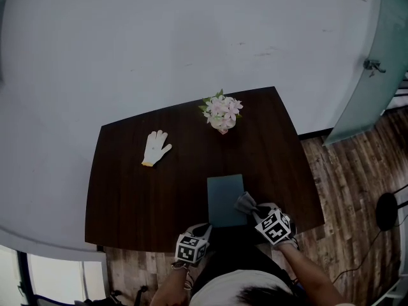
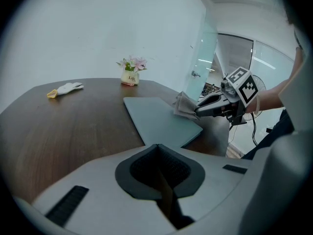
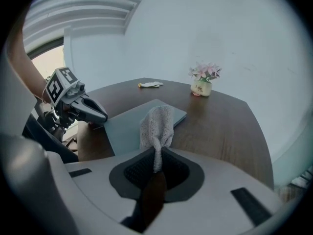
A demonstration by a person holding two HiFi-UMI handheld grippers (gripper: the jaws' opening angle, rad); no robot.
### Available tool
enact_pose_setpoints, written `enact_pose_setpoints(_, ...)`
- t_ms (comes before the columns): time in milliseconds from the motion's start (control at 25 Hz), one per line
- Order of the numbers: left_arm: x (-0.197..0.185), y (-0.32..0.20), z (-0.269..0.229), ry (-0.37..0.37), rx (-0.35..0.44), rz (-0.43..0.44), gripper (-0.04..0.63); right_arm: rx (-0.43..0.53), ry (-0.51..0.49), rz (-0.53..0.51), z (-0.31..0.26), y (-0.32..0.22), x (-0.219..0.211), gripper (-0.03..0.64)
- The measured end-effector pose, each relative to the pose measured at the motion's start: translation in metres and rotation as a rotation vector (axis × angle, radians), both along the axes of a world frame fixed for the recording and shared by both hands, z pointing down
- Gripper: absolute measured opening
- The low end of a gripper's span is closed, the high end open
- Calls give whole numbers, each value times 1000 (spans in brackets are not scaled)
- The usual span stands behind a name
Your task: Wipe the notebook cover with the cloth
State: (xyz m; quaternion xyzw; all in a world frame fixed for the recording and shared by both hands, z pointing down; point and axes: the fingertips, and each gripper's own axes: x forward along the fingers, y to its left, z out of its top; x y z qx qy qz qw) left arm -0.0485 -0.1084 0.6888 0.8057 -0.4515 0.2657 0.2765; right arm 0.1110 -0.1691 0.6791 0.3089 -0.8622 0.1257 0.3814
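Right tool point(image 3: 155, 175) clenched on limp grey knit cloth point(image 3: 157, 124), bunched end; light, drapes. Left tool point(image 2: 162, 179) clenched empty near stiff flat teal notebook point(image 1: 224, 199), dark wooden worktop point(image 1: 140, 196).

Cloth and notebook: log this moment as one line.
right tongs: shut on cloth | cloth: at notebook right edge | left tongs: shut, empty, by notebook's near edge
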Motion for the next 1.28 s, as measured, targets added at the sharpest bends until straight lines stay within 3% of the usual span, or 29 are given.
enact_pose_setpoints(360, -1, 3, -1, 34, -27, 1, 18, 50, -48, 74, -18, 14, -16, 48)
enact_pose_setpoints(600, -5, 5, -3, 57, -20, 14, 18, 59, -50, 69, -26, 24, -45, 48)
enact_pose_setpoints(1280, -7, 11, -9, 107, 30, 38, 18, 30, -24, -110, -12, 54, -137, 48)
